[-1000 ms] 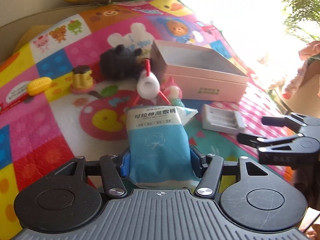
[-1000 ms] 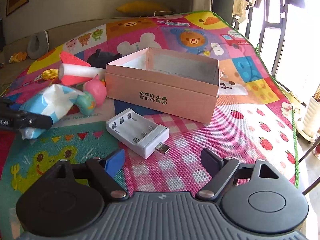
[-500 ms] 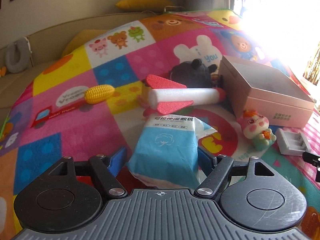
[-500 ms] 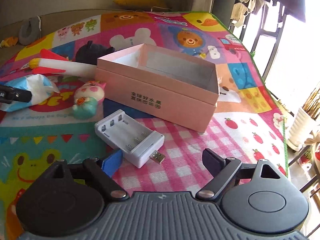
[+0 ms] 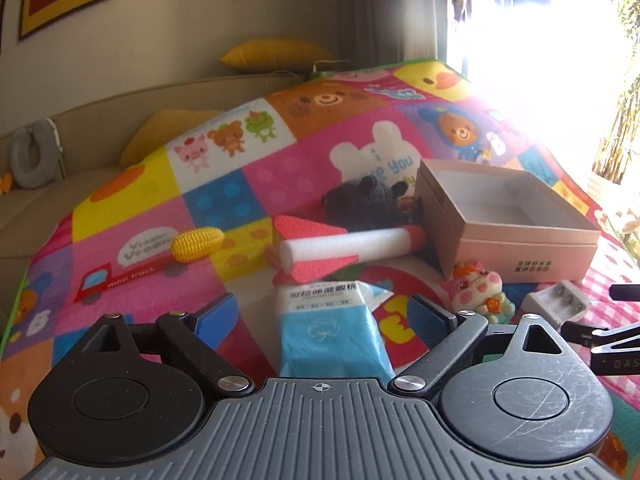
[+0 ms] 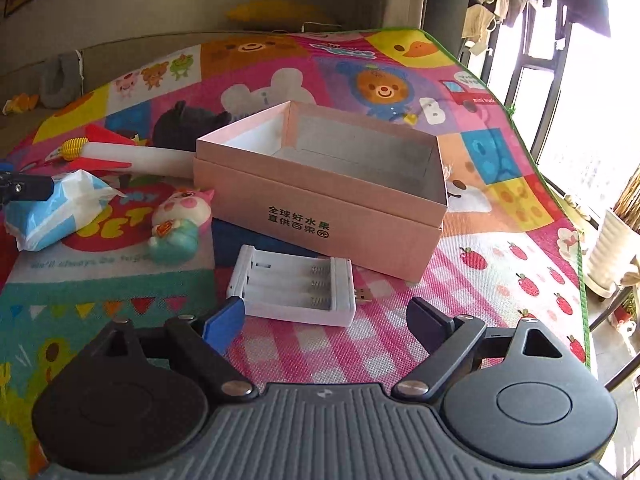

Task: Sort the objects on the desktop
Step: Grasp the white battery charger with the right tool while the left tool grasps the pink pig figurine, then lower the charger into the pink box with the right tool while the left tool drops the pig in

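- A bright cartoon play mat [image 5: 224, 196] covers the bed or couch, with framed pictures on the wall behind and strong daylight from the window side.
- Nearest, the left claw [image 5: 322, 312] has just been spreading; its pads now stand clear on either side of the blue tissue pack [image 5: 328, 328], which lies on the mat between them. A moment ago it was pinched; it now looks let go.
- The right claw [image 6: 324, 314] hangs spread and empty over the white battery charger [image 6: 294, 290], probably its next pick.
- Just beyond sit the pink pig toy [image 6: 180, 226], then the foam rocket [image 5: 344, 248].
- Farther back, the pink box [image 6: 320, 204] stands empty, so sorting has barely begun.
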The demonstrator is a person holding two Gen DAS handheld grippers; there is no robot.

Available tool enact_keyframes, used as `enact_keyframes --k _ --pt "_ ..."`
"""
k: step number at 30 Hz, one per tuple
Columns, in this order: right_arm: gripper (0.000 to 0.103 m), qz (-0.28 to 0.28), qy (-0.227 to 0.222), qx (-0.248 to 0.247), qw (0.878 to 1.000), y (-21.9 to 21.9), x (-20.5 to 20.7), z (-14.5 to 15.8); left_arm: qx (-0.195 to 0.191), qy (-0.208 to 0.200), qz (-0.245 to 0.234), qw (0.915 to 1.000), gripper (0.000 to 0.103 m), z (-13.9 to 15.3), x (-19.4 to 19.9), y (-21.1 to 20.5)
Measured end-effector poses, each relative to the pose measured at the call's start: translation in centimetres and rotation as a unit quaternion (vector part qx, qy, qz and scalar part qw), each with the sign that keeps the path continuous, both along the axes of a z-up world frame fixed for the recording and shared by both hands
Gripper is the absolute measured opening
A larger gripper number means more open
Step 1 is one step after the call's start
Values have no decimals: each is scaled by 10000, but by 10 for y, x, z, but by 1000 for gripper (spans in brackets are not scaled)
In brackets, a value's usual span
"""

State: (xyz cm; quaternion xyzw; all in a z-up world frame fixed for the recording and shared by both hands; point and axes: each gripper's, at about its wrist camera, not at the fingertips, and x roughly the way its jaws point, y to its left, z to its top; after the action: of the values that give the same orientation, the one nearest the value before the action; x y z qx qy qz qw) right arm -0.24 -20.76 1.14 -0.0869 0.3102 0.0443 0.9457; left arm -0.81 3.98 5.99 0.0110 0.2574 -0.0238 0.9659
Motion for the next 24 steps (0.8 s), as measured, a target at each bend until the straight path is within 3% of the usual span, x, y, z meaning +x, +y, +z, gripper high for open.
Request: enact_keyframes --k 1,3,4,8,13,14,15,21,23,24 --pt "90 -25 37 17 10000 0 4 0 -12 -32 -24 10000 95 4 -1 -1" --pt "103 -77 84 146 9998 0 12 1 -68 -57 -107 9999 96 8 -2 -5" --pt "103 -104 113 248 9996 1 17 1 -111 -53 -184 9998 96 9 -3 -8" --pt "103 -77 366 612 9974 9 32 2 -106 -18 -511 9986 97 7 -1 -24" --pt "103 -335 640 494 9962 17 48 -9 -117 100 -682 9976 97 2 8 -37" --pt "99 -316 644 582 9957 14 47 -9 -136 145 -714 9972 97 1 11 -39" --pt "91 -295 595 650 9957 11 44 -8 -157 192 -755 9968 97 -1 14 -42" --pt "91 -129 392 470 9980 -3 12 -3 -176 581 -1205 9909 97 -20 42 -79" --pt "91 -157 316 359 9987 -9 -1 -1 -249 790 -1268 9885 93 -29 54 -90" --pt "91 -191 274 305 9990 -12 -8 0 -276 917 -1265 9873 85 -34 61 -96"
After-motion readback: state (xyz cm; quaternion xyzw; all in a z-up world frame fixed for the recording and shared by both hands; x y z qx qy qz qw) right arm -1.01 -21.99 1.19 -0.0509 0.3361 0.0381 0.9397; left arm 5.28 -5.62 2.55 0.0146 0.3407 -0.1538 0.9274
